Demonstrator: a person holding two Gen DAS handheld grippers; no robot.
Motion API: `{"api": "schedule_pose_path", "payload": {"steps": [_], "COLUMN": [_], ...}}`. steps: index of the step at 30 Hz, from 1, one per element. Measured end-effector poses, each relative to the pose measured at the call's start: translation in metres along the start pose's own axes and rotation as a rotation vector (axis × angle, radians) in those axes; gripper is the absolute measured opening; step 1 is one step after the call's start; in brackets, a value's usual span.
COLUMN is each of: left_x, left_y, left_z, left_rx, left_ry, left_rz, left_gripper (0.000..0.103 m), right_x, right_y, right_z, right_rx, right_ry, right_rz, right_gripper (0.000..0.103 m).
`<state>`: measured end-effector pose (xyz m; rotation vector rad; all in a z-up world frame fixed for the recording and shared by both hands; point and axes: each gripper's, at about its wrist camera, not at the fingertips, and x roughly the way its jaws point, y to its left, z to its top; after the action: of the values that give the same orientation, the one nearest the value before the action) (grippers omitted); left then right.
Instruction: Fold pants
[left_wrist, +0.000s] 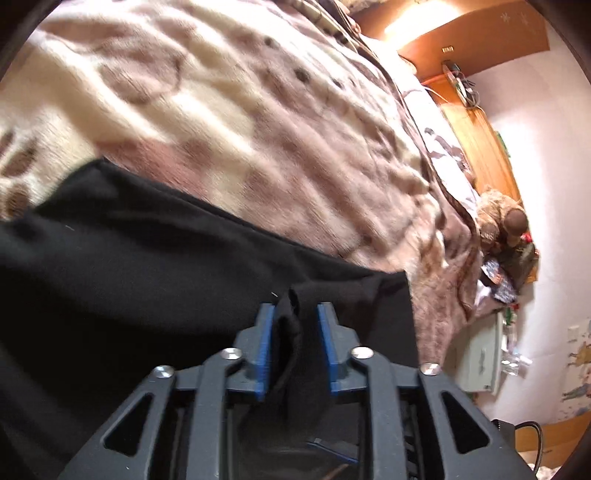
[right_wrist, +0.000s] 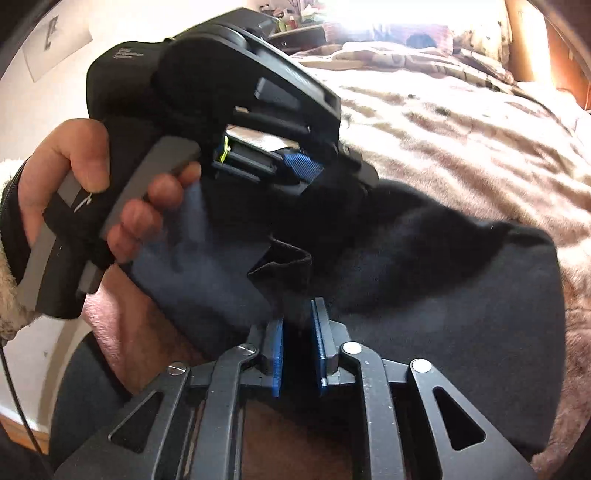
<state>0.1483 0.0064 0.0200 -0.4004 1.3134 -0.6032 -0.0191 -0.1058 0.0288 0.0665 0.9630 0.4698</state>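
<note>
Black fabric: the pants (left_wrist: 155, 258) lie across the bed (left_wrist: 229, 122), spread leftward from both tools.
Left gripper (left_wrist: 295, 314): blue pads part-open, a bunched fold of pants between them; the right pad stands clear of the cloth.
Right gripper (right_wrist: 297, 317): jaws narrowly apart astride dark cloth; whether they pinch it, I cannot tell.
Nearer hand: both sit at one end, close together.
Writing: small print on the left tool's body, unreadable.

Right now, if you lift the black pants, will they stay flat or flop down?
Probably flop: the black pants already bunch into folds by the left hand-held gripper. They look soft and light, draping over the fuzzy blanket, so they likely won't slide.
</note>
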Motion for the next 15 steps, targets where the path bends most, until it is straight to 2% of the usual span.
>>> {"api": "schedule_pose_path", "payload": {"steps": [2,5,7,11,13,15], "left_x": [-0.010,-0.022,-0.030,-0.037,-0.029,-0.013], "left_y": [0.003,-0.002,-0.010,-0.034,-0.040,-0.036], "left_z": [0.003,0.003,0.001,-0.009,-0.018,-0.025], "left_rx": [-0.006,-0.002,0.034,0.146,0.150,0.119], "left_ry": [-0.042,-0.086,-0.101,-0.132,-0.121,-0.075], "left_rz": [0.003,-0.024,-0.006,0.034,-0.011,-0.038], "left_gripper": [0.057,0.058,0.059,0.059,0.060,0.060], "right_x": [0.000,-0.013,-0.024,-0.052,-0.055,-0.047], "right_y": [-0.001,0.004,0.000,-0.023,-0.039,-0.051], "right_z": [0.002,0.002,0.005,0.012,0.012,0.010], "right_rx": [-0.010,-0.050,-0.029,0.052,0.080,0.095], "right_ry": [0.019,-0.004,-0.031,-0.102,-0.111,-0.070], "right_rz": [0.031,-0.002,0.001,-0.082,-0.130,-0.185], "right_gripper": [0.032,0.033,0.033,0.034,0.034,0.034]}}
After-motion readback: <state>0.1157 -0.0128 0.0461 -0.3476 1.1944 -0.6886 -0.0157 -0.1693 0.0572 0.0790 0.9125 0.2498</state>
